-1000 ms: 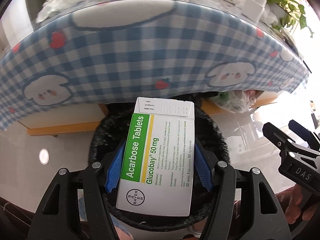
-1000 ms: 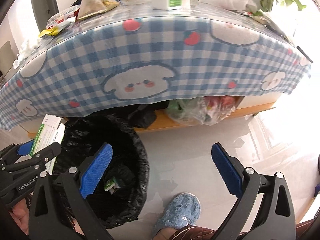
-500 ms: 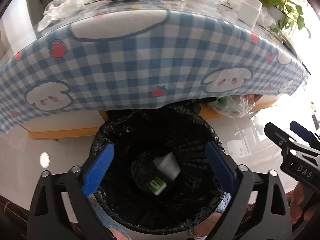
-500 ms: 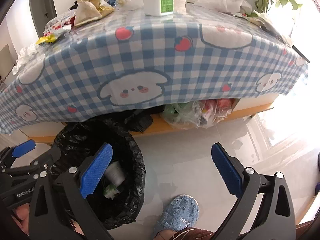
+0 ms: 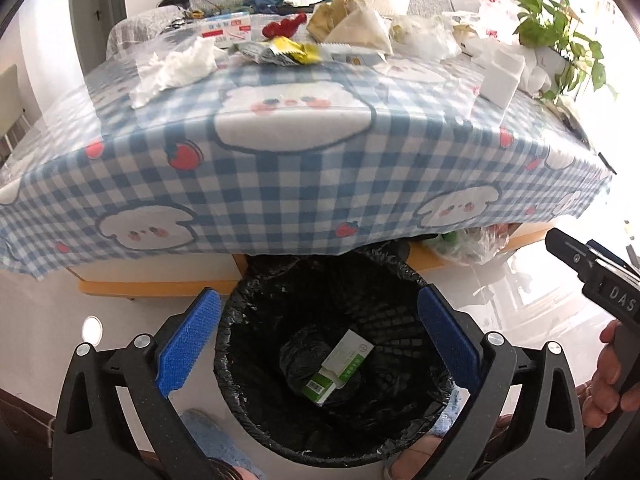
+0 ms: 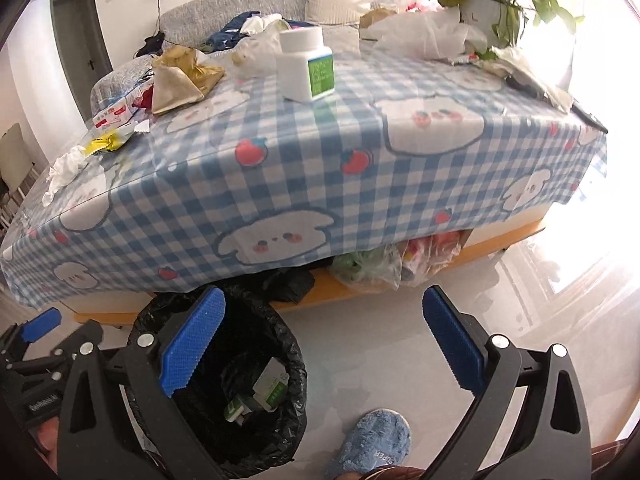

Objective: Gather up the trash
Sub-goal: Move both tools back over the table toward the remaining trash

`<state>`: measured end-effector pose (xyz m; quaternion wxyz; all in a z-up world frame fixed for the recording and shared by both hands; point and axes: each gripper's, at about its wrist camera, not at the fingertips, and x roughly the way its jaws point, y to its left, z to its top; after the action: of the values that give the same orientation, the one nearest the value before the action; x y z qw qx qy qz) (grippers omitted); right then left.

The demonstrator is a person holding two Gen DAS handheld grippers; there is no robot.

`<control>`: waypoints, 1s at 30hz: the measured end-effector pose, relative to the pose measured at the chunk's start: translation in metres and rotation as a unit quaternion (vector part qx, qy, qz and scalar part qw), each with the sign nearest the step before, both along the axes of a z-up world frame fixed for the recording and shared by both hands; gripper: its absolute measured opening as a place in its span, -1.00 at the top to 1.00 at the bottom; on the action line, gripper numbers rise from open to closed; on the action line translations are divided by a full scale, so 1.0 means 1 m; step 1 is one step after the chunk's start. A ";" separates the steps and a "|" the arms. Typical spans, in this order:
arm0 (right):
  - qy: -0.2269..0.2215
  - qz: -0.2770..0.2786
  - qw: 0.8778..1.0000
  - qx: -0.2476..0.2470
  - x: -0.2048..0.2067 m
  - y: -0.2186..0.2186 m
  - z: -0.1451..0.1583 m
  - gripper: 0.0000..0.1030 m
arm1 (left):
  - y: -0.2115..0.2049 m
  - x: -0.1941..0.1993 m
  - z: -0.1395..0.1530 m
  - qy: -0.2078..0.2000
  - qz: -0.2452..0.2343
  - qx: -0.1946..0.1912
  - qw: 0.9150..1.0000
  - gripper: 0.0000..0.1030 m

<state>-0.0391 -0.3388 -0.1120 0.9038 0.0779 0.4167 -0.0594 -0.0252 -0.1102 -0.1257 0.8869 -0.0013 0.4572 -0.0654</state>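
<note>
A white and green medicine box (image 5: 345,363) lies tilted at the bottom of the black-lined trash bin (image 5: 256,400). A second, smaller green and white box (image 6: 237,407) lies just beside it in the bin.

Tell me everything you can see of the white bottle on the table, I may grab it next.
The white bottle is an opaque, plastic-looking jar with squarish shoulders, a wide white cap, closed, and a green printed label on the side facing right. It stands upright on the checked tablecloth, back from the near edge, touching nothing else. A crumpled tan wrapper lies to its left, white tissue to its right. Its text is too small to read.
</note>
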 end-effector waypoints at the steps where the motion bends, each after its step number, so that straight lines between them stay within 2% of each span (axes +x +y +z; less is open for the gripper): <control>1: -0.001 0.000 1.000 0.000 0.000 0.001 0.001 -0.85 | 0.001 0.000 0.003 0.001 0.001 0.001 1.000 -0.88; 9: -0.020 0.012 1.000 -0.018 -0.001 0.007 0.023 -0.85 | 0.000 0.001 0.037 -0.014 -0.015 -0.006 1.000 -0.88; 14: -0.039 0.024 0.999 -0.012 -0.001 0.009 0.041 -0.85 | 0.000 0.005 0.051 -0.012 -0.024 0.017 0.999 -0.88; 22: -0.061 0.045 0.996 -0.041 0.014 0.022 0.068 -0.85 | 0.025 0.020 0.083 -0.031 -0.010 0.019 0.999 -0.88; 30: -0.067 0.050 0.995 -0.061 0.035 0.020 0.090 -0.85 | 0.053 0.046 0.104 -0.040 0.014 0.019 0.999 -0.86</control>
<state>-0.0044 -0.3186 -0.0221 0.9346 0.0054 0.3540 -0.0345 0.0203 -0.0571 -0.0215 0.9054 0.0114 0.4221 -0.0441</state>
